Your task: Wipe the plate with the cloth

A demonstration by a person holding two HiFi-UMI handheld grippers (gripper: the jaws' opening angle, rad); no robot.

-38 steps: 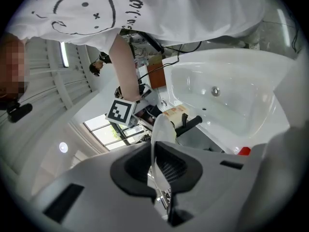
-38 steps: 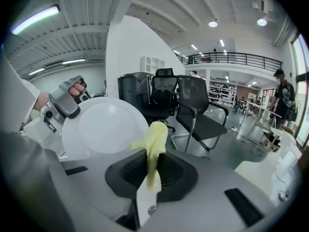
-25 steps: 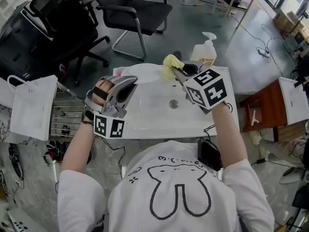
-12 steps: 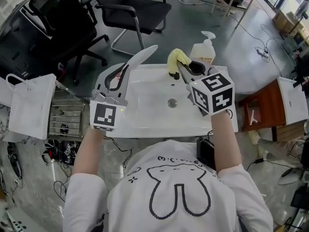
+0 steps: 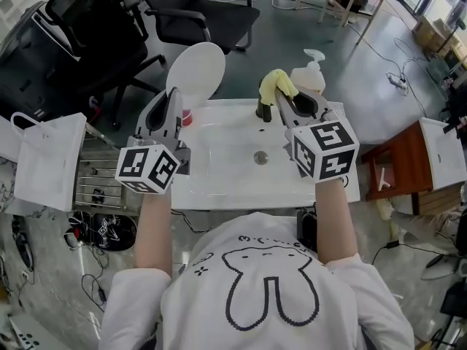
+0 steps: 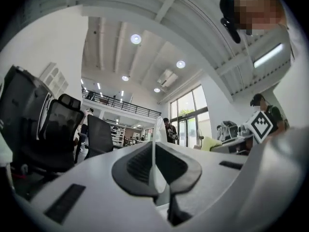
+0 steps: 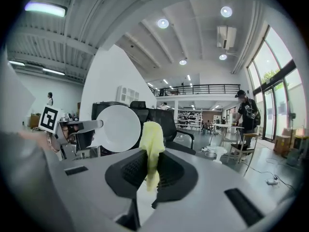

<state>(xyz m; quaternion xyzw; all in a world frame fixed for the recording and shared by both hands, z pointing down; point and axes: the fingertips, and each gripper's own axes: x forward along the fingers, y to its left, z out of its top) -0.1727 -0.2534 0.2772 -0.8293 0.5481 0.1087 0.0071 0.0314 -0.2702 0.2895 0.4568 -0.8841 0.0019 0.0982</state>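
Head view looks steeply down on the sink [image 5: 226,177]. Gripper views sit close behind their fingers [image 6: 133,166] [image 7: 126,172], facing level. Head and right gripper views share the plate [image 5: 195,70] [image 7: 117,128], at 11 and 9 o'clock.

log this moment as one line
left tongs: shut on plate, upright | right tongs: shut on cloth | cloth apart from plate

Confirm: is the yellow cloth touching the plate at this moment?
No; the head view shows the cloth in the right gripper well apart from the plate.
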